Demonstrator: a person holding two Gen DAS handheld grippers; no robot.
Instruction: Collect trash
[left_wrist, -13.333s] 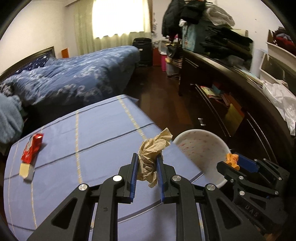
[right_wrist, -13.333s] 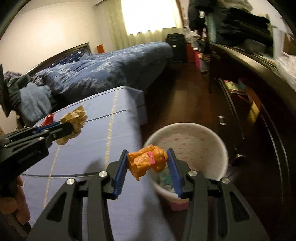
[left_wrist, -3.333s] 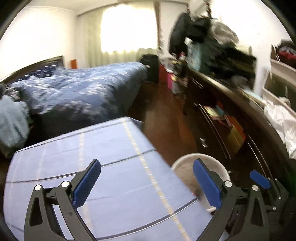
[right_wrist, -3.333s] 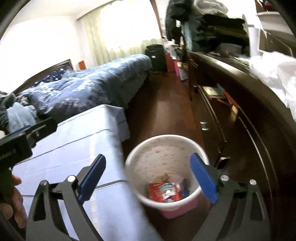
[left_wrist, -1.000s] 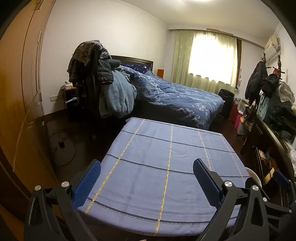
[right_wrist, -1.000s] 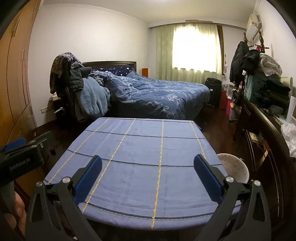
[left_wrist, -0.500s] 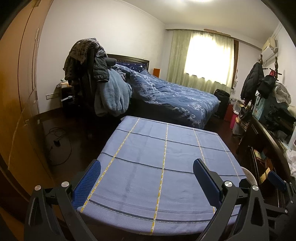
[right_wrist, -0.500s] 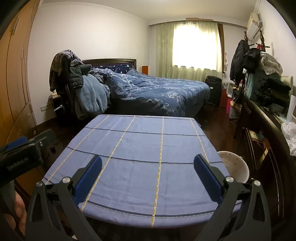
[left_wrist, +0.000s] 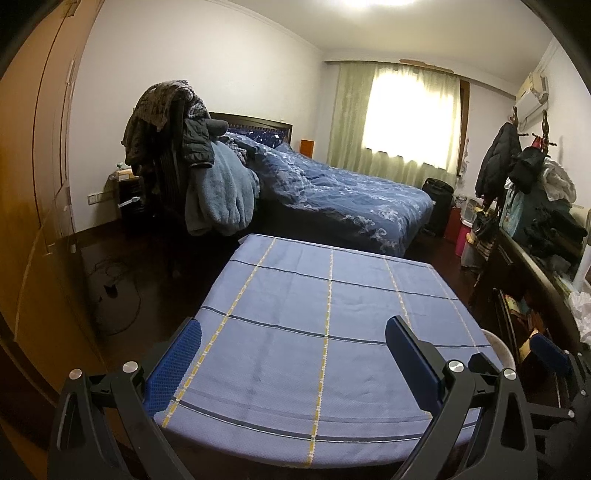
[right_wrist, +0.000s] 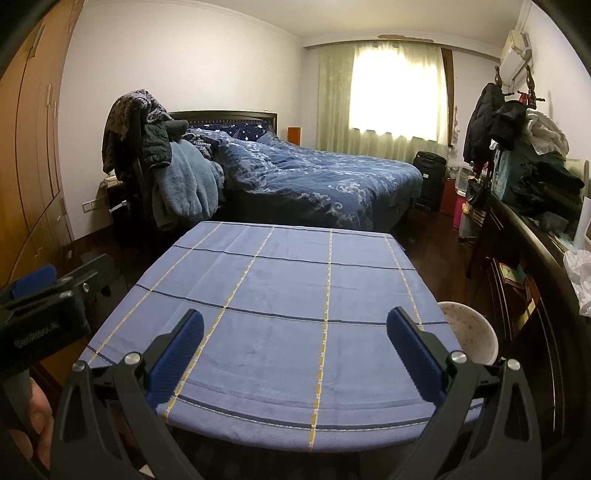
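left gripper (left_wrist: 293, 350) jaws spread wide, empty | right gripper (right_wrist: 295, 341) jaws spread wide, empty | blue checked tablecloth (right_wrist: 288, 295) ahead of both shows no trash | speckled wastebasket (right_wrist: 469, 334) beside right jaw, low past table edge | risk: a blind swing clips its rim and tips it

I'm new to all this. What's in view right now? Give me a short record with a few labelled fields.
place: bedroom with a bed beyond the table
table: blue checked cloth, no trash visible on it
bin: white bin on the floor by the table's right side; contents not visible
left gripper: open, holding nothing
right gripper: open, holding nothing
task status: looks finished, judging by the table
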